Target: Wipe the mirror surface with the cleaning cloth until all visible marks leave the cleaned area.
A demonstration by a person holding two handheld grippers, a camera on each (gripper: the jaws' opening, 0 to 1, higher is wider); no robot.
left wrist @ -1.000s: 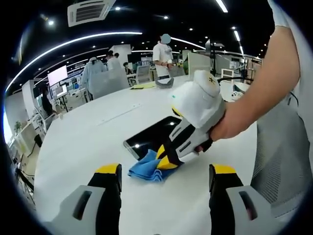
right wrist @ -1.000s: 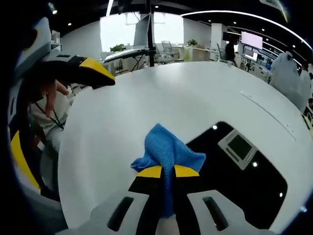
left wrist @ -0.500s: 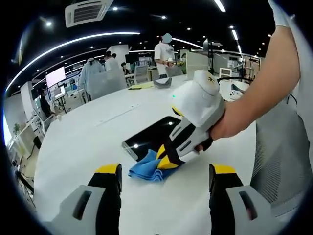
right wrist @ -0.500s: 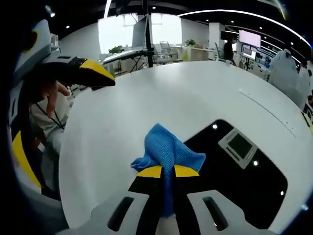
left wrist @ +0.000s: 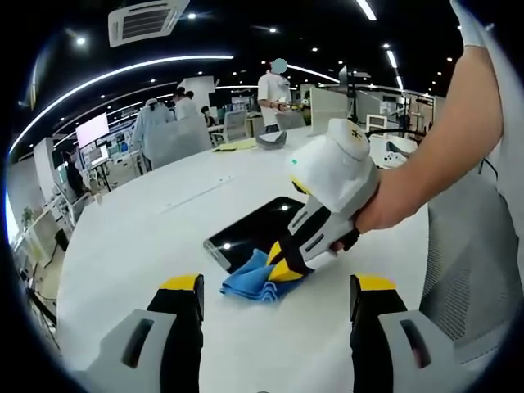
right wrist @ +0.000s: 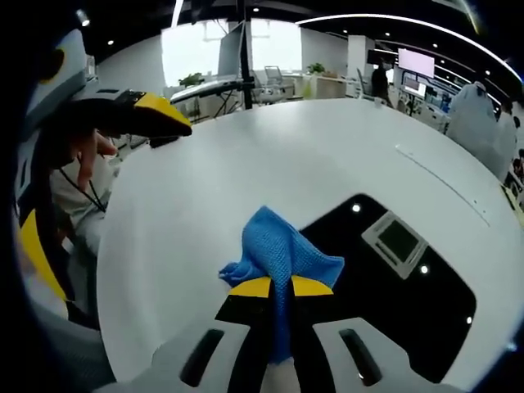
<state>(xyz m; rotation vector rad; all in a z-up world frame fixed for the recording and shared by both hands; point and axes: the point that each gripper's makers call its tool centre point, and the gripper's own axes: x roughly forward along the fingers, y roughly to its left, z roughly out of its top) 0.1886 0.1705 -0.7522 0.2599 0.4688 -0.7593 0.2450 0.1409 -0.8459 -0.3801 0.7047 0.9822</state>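
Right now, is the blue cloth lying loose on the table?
No, the right gripper pinches the blue cloth between its shut jaws.

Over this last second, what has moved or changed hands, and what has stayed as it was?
The right gripper, shut on the crumpled blue cleaning cloth, edged slightly along the near edge of the dark rectangular mirror, dragging the cloth with it. Nothing was picked up or released. The left gripper stays open above the white table, and the mirror lies unmoved.

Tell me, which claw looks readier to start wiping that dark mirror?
The right claw: it is shut on the blue cleaning cloth at the edge of the dark flat mirror. The left claw is open, holds nothing, and is back from the mirror.
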